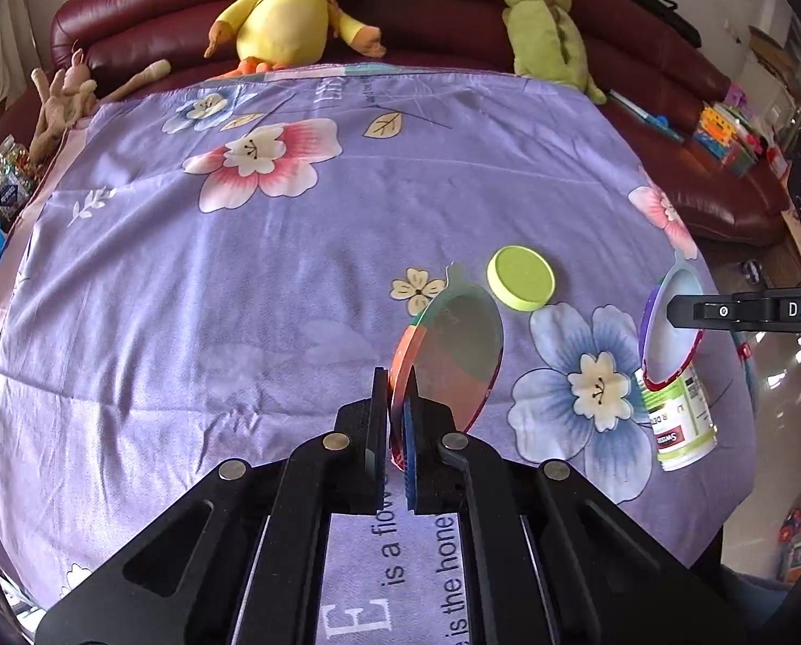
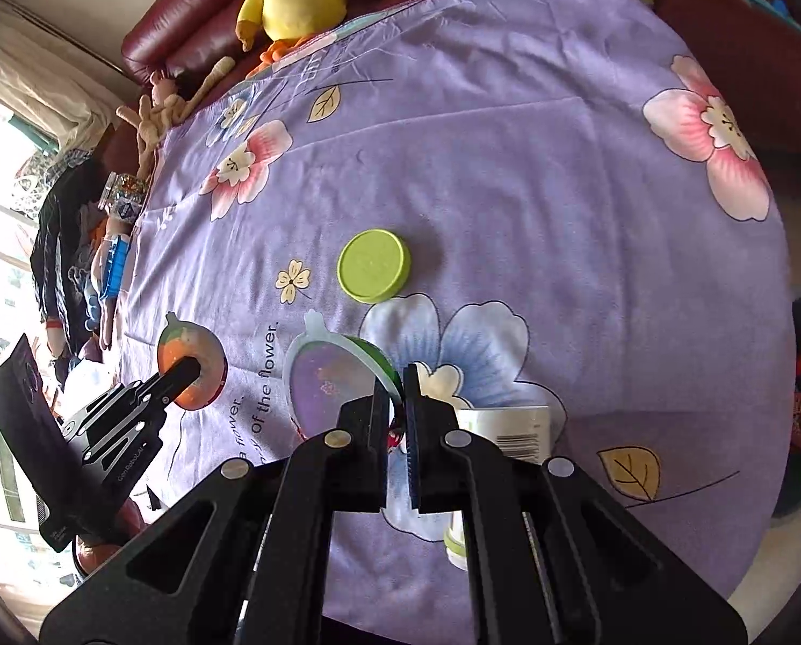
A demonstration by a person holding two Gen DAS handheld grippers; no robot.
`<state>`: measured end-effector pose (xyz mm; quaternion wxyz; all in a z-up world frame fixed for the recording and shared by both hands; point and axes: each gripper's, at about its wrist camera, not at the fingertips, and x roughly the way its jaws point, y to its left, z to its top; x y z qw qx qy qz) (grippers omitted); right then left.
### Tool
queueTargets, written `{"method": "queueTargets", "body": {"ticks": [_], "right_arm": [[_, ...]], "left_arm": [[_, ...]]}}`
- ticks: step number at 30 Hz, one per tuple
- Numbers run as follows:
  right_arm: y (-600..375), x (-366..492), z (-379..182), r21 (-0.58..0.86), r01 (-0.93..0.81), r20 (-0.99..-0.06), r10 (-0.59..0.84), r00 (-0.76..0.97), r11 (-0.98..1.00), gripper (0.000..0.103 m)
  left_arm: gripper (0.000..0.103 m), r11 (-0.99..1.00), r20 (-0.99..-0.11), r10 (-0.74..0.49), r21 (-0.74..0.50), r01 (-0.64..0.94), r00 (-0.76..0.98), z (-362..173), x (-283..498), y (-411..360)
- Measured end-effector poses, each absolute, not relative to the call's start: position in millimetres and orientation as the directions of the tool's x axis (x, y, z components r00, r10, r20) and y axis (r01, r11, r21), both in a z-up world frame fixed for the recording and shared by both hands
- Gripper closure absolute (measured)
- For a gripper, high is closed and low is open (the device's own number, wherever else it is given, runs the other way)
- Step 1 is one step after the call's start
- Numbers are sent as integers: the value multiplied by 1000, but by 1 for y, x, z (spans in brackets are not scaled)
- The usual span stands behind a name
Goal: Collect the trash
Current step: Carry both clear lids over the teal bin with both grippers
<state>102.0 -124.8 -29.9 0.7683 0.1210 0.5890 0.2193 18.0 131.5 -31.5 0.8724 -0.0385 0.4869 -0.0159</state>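
Note:
My left gripper (image 1: 397,381) is shut on the edge of a round foil lid with an orange rim (image 1: 448,355), held up above the purple flowered cloth (image 1: 239,295). My right gripper (image 2: 396,387) is shut on a second foil lid with a pale green rim (image 2: 330,381), also lifted off the cloth. Each view shows the other gripper: the right gripper (image 1: 674,312) with its lid (image 1: 669,333) and the left gripper (image 2: 193,368) with the orange lid (image 2: 190,346). A lime green cap (image 1: 521,278) (image 2: 374,266) lies flat on the cloth. A white bottle (image 1: 685,419) (image 2: 507,427) lies on its side.
A yellow plush duck (image 1: 293,0) and a green plush toy (image 1: 545,27) sit on the dark red sofa (image 1: 695,123) behind the table. A glitter-filled jar (image 1: 8,177) stands at the table's left edge. The cloth drops off at the right edge (image 2: 776,376).

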Motion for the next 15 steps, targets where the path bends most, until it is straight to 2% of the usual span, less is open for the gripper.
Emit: {"method": "queueTargets", "body": {"ticks": [15], "right_arm": [[-306, 60, -24, 475, 53, -823, 422, 380, 878, 98]], "left_arm": [[98, 958, -838, -241, -122, 261, 490, -18, 41, -27]]}}
